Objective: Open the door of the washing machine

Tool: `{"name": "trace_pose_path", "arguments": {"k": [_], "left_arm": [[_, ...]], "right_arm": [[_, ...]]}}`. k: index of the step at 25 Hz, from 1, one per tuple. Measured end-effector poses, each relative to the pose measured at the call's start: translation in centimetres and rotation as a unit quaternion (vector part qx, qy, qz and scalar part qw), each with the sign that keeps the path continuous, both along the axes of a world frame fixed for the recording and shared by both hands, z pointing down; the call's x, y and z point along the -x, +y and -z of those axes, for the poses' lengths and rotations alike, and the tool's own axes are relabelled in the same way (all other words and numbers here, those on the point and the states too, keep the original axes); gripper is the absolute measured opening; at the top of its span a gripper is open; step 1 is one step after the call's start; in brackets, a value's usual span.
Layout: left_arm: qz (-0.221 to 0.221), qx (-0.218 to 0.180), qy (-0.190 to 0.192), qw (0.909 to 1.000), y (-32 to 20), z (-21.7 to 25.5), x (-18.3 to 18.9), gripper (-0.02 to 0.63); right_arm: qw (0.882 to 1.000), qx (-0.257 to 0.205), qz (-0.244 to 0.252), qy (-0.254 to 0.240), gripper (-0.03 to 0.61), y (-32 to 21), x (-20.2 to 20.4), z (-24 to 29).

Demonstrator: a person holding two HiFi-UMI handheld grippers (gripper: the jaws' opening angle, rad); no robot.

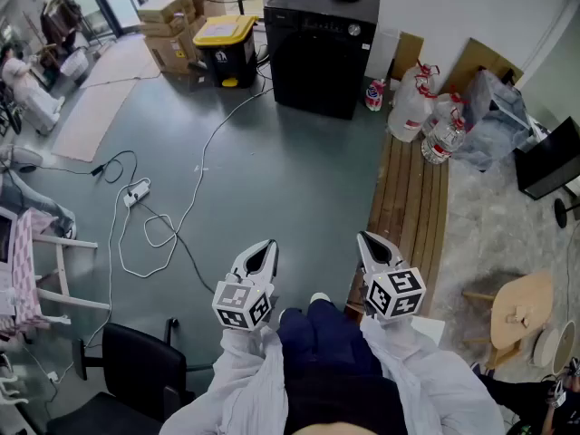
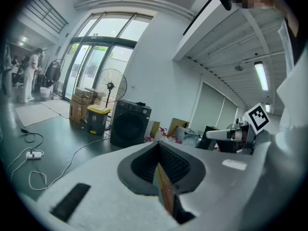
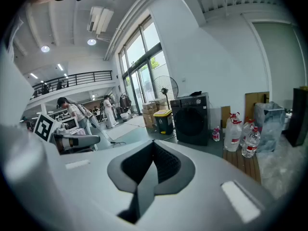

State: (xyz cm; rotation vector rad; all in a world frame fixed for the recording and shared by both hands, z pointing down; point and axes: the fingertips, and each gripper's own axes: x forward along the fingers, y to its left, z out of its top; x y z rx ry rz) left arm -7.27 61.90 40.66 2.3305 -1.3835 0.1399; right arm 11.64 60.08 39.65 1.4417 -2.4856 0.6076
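Note:
The black front-loading washing machine (image 1: 322,48) stands against the far wall with its round door closed; it also shows in the left gripper view (image 2: 130,123) and the right gripper view (image 3: 191,118). Both grippers are held close to the person's body, far from the machine and pointing toward it. My left gripper (image 1: 265,250) is shut and holds nothing, its pads (image 2: 168,165) meeting. My right gripper (image 1: 369,241) is likewise shut and empty, with its pads (image 3: 166,162) together. Each gripper shows in the other's view, the right gripper (image 2: 236,134) and the left gripper (image 3: 72,139).
A yellow-lidded bin (image 1: 225,48) and cardboard boxes (image 1: 168,21) stand left of the machine. Cables (image 1: 172,234) and a power strip (image 1: 136,193) lie on the grey floor. A wooden bench (image 1: 412,198) with water bottles (image 1: 426,111) runs along the right. A black chair (image 1: 136,365) is near left.

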Motion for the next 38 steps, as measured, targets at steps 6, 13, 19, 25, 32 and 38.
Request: {"name": "trace_pose_path", "arguments": {"k": [6, 13, 19, 25, 32, 38], "left_arm": [[0.007, 0.002, -0.002, 1.0000, -0.2, 0.0, -0.8, 0.005], [0.021, -0.013, 0.002, 0.9997, -1.2, 0.9, -1.9, 0.005], [0.028, -0.023, 0.033, 0.9988, -2.8, 0.9, -3.8, 0.299], [0.043, -0.021, 0.025, 0.9985, -4.1, 0.5, -4.9, 0.299], [0.030, -0.011, 0.017, 0.9993, -8.2, -0.3, -6.2, 0.268], [0.013, -0.010, 0.015, 0.9998, -15.3, -0.6, -6.3, 0.268]], "right_arm": [[0.999, -0.002, 0.000, -0.032, 0.008, -0.6, -0.7, 0.4], [1.000, -0.007, 0.016, -0.022, 0.008, -1.6, -1.6, 0.8], [0.999, -0.013, 0.035, -0.031, 0.008, -2.9, -3.3, 0.2], [0.998, -0.015, 0.039, -0.044, 0.008, -5.0, -5.0, -0.1], [0.998, -0.009, 0.050, -0.040, 0.008, -8.4, -5.4, -0.8], [0.999, 0.001, 0.031, -0.041, 0.008, -14.6, -5.5, -1.6]]}}
